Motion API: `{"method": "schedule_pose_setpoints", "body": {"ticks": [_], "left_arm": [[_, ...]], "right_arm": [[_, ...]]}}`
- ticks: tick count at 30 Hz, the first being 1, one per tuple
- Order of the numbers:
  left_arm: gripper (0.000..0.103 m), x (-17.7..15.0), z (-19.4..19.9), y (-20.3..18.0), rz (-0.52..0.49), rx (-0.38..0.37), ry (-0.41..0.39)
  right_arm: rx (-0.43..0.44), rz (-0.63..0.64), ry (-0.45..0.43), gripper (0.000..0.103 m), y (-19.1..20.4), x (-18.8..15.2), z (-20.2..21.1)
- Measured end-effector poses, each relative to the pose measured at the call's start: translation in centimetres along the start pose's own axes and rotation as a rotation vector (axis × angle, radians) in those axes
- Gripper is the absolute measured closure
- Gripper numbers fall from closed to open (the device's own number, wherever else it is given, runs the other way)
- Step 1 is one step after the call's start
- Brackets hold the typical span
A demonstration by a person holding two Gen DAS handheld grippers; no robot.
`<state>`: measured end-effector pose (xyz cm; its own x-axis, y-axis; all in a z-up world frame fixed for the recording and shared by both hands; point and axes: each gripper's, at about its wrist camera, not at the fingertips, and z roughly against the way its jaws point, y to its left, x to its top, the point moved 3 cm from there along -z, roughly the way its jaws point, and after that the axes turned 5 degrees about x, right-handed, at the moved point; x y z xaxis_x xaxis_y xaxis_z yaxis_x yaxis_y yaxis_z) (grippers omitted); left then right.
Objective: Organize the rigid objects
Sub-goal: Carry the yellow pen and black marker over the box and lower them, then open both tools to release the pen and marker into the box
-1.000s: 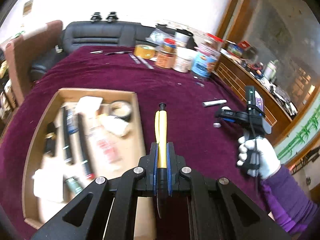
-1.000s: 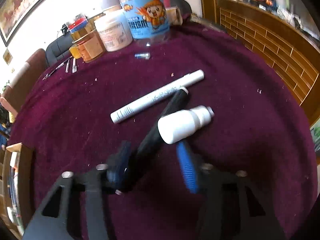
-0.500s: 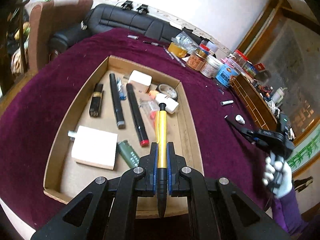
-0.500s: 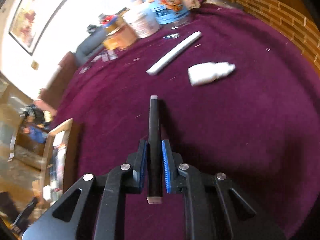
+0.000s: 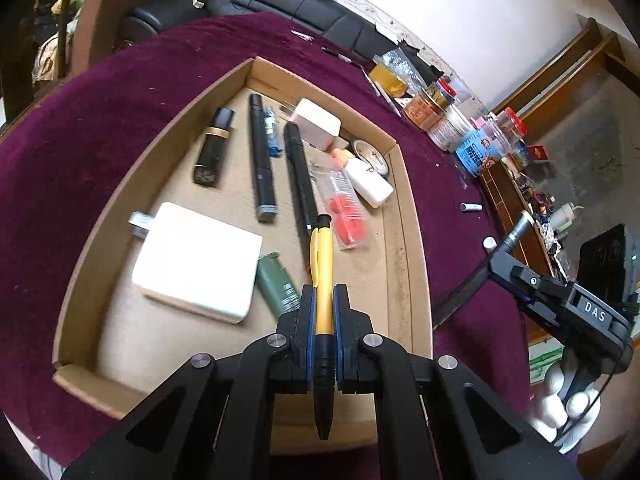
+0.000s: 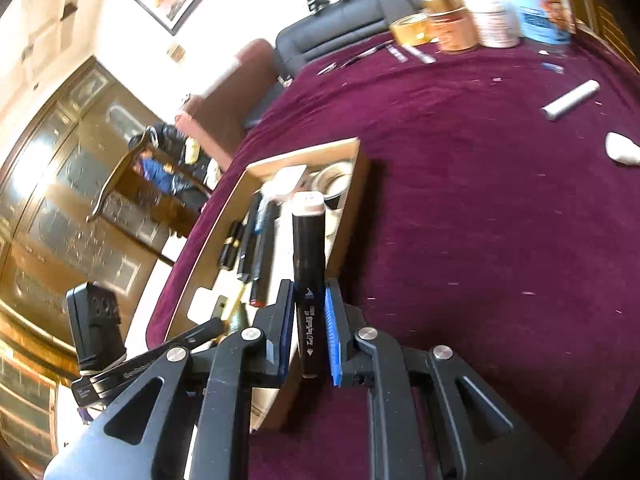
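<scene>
- Yellow pen [image 5: 322, 272]: clamped between the closed jaws of the left gripper [image 5: 322, 308], over the near part of the cardboard tray [image 5: 412, 264]; black tip end runs back under the gripper body.
- Left wrist view, tray contents: white block [image 5: 196, 258], green lighter [image 5: 278, 284] partly behind the jaws, two long black markers [image 5: 262, 160], a black-and-gold tube [image 5: 214, 146], a clear packet with red pieces [image 5: 346, 208], a white bottle [image 5: 368, 182]. A tape roll at the far corner is mostly hidden.
- Same view, right edge: right gripper [image 5: 504, 248] seen from the side, a white-gloved hand [image 5: 560, 396] below it, cut off by the frame.
- Right wrist view: right gripper [image 6: 308, 320] shut on a black marker [image 6: 308, 252], grey cap pointing away, over the tray's near edge [image 6: 348, 216]. Motion blur; tray contents hard to sort.
- On the maroon cloth [image 6: 480, 220]: white marker [image 6: 572, 100]; white bottle [image 6: 622, 148] cut off at the edge.
</scene>
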<state>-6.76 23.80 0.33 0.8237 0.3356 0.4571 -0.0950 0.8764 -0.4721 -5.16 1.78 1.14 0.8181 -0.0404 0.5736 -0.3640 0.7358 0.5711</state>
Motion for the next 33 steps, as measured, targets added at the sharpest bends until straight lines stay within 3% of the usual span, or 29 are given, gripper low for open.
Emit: {"method": "schedule_pose_setpoints", "body": {"ticks": [4, 8, 11, 15, 19, 26, 30, 33], "left_arm": [[0.098, 0.7, -1.5, -1.5, -0.003, -0.016, 0.022], [0.098, 1.1, -4.0, -2.0, 0.017, 0.031, 0.056], [0.095, 0.8, -3.7, -2.2, 0.008, 0.04, 0.04], [0.062, 0.5, -1.2, -2.2, -0.005, 0.04, -0.006], [0.048, 0.7, 1.7, -1.7, -0.019, 0.078, -0.08], [0.047, 1.2, 4.7, -1.4, -0.054, 0.141, -0.14], [0.047, 1.3, 5.9, -1.6, -0.06, 0.192, -0.178], [0.047, 0.8, 6.5, -2.3, -0.079, 0.239, -0.218]], "right_arm": [[0.006, 0.013, 0.033, 0.09, 0.9, 0.3, -1.3], [-0.006, -0.004, 0.069, 0.09, 0.8, 0.5, -2.8], [-0.016, -0.02, 0.114, 0.09, 0.7, 0.2, -4.5], [-0.058, 0.008, 0.165, 0.09, 1.4, -0.7, -6.6], [-0.107, -0.007, 0.166, 0.088, 1.6, -1.2, -7.5], [-0.141, -0.005, 0.132, 0.088, 2.0, -1.7, -7.5], [-0.131, 0.006, 0.063, 0.088, 2.0, -2.0, -5.2], [-0.155, 0.032, 0.005, 0.078, 1.5, -1.6, -2.8]]}}
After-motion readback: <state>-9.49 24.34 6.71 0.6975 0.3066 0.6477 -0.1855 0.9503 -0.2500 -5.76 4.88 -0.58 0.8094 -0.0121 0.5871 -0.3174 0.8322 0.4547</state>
